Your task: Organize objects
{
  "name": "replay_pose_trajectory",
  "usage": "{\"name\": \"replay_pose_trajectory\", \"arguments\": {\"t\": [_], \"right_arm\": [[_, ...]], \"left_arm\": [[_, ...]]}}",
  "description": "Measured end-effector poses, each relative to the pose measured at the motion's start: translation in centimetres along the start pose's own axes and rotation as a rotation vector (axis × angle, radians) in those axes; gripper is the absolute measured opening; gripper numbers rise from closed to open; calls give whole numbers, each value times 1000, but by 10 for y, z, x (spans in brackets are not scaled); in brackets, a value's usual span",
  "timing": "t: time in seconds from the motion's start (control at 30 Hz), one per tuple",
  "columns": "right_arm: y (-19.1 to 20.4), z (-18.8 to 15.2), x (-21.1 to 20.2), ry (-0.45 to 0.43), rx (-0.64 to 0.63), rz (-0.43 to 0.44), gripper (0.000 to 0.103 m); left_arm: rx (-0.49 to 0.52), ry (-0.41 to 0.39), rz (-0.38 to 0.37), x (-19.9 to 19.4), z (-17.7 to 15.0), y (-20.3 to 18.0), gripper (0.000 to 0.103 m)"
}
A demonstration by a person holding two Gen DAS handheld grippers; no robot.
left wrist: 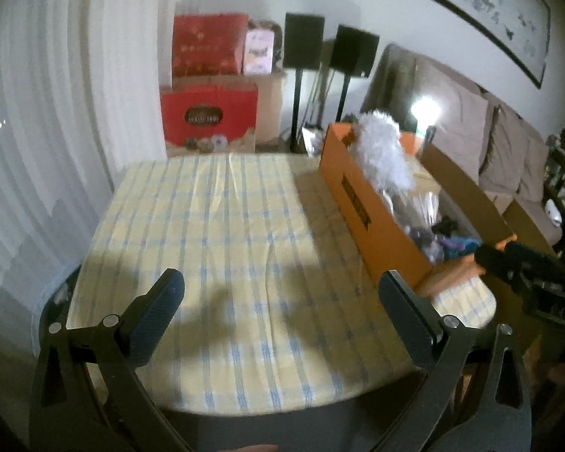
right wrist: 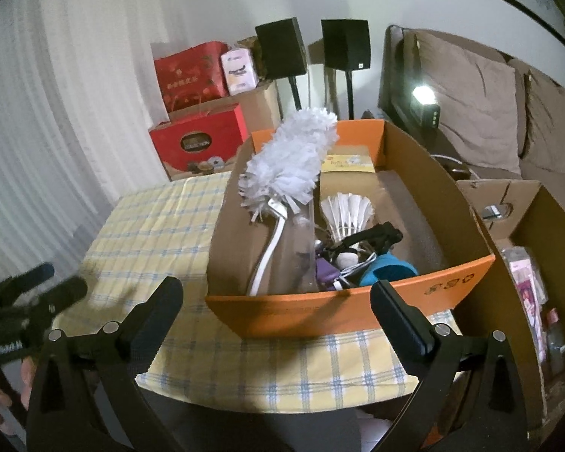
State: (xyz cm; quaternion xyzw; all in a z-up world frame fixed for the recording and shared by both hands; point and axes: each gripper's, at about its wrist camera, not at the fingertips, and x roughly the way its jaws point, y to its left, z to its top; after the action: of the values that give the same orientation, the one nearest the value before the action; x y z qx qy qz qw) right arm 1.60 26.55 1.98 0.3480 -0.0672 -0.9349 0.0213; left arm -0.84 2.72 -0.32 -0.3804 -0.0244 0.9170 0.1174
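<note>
Both the left gripper (left wrist: 282, 290) and the right gripper (right wrist: 277, 297) are held apart and empty above the checked tablecloth (left wrist: 214, 226). A white duster (right wrist: 290, 162) and shuttlecock (right wrist: 345, 213) are kept inside the orange cardboard box (right wrist: 320, 310).

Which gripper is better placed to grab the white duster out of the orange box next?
Probably the right gripper: it is open and faces the orange box head-on, the white duster straight ahead. The left gripper, also open, faces bare tablecloth.
</note>
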Motion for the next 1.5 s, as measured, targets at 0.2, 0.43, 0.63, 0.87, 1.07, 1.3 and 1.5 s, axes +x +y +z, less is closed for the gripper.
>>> {"name": "replay_pose_trajectory", "arguments": {"t": [0.2,0.43,0.63,0.87,1.07,1.3,1.5], "right_arm": [[6,-9,-6,-4,-4,-28,101],[7,-17,-13,-8,-8,-57,101],[6,-21,-19,-17,-16,-82,101],[8,-23,-18,-8,-18,-77,101],[12,-24,-18,-10,-24,-71,101],[13,-24,-17,-9,-25,-70,101],[14,-25,-16,-8,-31,-81,101]], "left_arm": [[-15,31,25,-2,-18,7,103],[-27,18,42,-8,-25,11,103],[-12,3,61,-13,-24,6,103],[-11,-2,80,-17,-21,5,103],[-12,-11,122,-20,-20,6,103],[-15,-17,136,-22,-19,7,103],[-4,-26,149,-23,-20,5,103]]}}
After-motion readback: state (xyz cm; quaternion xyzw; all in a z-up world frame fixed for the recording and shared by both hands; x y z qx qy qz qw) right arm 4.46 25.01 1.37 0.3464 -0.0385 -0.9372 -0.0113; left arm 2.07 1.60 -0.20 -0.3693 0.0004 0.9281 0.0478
